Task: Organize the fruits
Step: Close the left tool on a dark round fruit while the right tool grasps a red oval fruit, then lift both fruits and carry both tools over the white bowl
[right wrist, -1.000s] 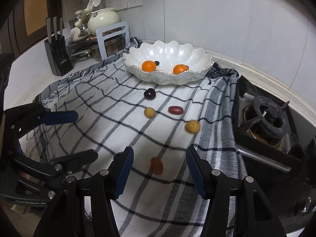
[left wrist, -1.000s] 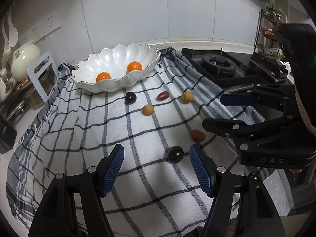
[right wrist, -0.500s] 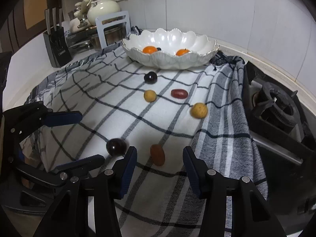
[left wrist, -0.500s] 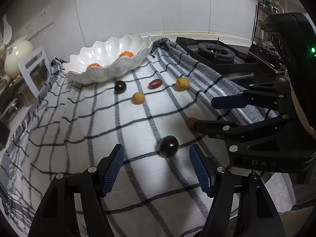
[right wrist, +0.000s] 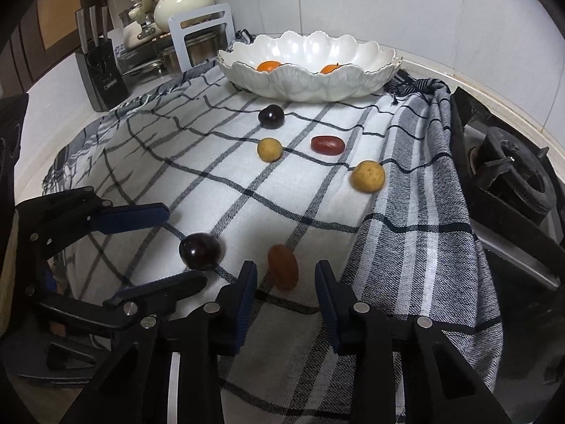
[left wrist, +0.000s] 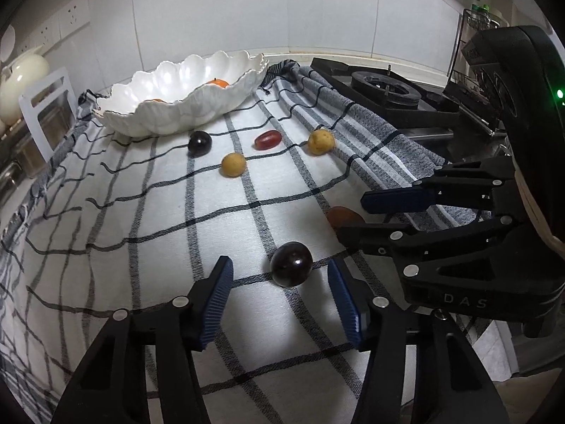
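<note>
While both close: dark plum (left wrist: 291, 269) between left gripper (left wrist: 280, 281) jaws, orange fruit (right wrist: 282, 271) between right gripper (right wrist: 286, 281) jaws, ungripped.

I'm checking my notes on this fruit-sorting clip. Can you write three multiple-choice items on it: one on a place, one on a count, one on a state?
1. Where does the white scalloped bowl sit?
A. at the far end of the checked cloth
B. on the stove burner
C. beside the knife block

2. How many fruits lie loose on the checked cloth?
A. three
B. six
C. nine

3. How does the left gripper stand to the near dark plum?
A. clamped on it and lifted
B. jaws either side of it, pads not touching
C. far from it, over the bowl

Answers:
1 A: the bowl rests on the cloth's far edge by the wall.
2 B: two dark, two yellow, one red, one orange-brown.
3 B: gaps show on both sides while the jaws are closing.
</note>
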Available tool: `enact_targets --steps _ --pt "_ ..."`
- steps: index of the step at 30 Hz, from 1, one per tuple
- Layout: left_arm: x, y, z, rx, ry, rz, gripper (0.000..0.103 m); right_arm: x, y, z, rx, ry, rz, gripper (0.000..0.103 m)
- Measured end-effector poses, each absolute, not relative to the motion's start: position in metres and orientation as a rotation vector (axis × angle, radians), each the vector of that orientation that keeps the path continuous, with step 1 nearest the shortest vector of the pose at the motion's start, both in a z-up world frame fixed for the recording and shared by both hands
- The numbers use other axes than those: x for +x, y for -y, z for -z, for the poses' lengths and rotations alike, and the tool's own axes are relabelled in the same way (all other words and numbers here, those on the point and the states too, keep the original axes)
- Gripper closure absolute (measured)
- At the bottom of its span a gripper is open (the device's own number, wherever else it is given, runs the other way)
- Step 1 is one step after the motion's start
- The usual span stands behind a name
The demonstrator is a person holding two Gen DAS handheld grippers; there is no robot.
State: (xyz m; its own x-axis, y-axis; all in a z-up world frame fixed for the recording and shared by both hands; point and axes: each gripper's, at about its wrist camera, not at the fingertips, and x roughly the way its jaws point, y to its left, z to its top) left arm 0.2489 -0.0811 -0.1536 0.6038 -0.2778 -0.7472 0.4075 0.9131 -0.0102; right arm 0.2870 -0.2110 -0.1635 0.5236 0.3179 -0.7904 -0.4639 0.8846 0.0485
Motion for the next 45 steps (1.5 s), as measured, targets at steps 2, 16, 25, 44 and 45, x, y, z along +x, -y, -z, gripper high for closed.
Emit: enact_targets --steps 2,16,25,44,45 --pt "0.25 0.083 0.155 0.164 -0.837 0.407 0.053 0.288 0.211 0.164 -0.172 -0.907 -0.472 0.07" --pt "0.257 0.084 0.162 0.144 -0.859 0.438 0.072 0.293 0.207 0.168 -0.173 -0.904 -0.479 0.083" --pt "0.258 0.08 0.159 0.112 -0.864 0.438 0.076 0.294 0.208 0.165 -0.154 -0.902 -0.467 0.085" --pt "0.262 0.05 0.119 0.058 -0.785 0.365 0.076 0.287 0.198 0.126 -0.094 -0.797 -0.431 0.085" --pt "0.262 0.049 0.117 0.057 -0.78 0.364 0.076 0.287 0.197 0.124 -0.092 -0.79 -0.43 0.085"
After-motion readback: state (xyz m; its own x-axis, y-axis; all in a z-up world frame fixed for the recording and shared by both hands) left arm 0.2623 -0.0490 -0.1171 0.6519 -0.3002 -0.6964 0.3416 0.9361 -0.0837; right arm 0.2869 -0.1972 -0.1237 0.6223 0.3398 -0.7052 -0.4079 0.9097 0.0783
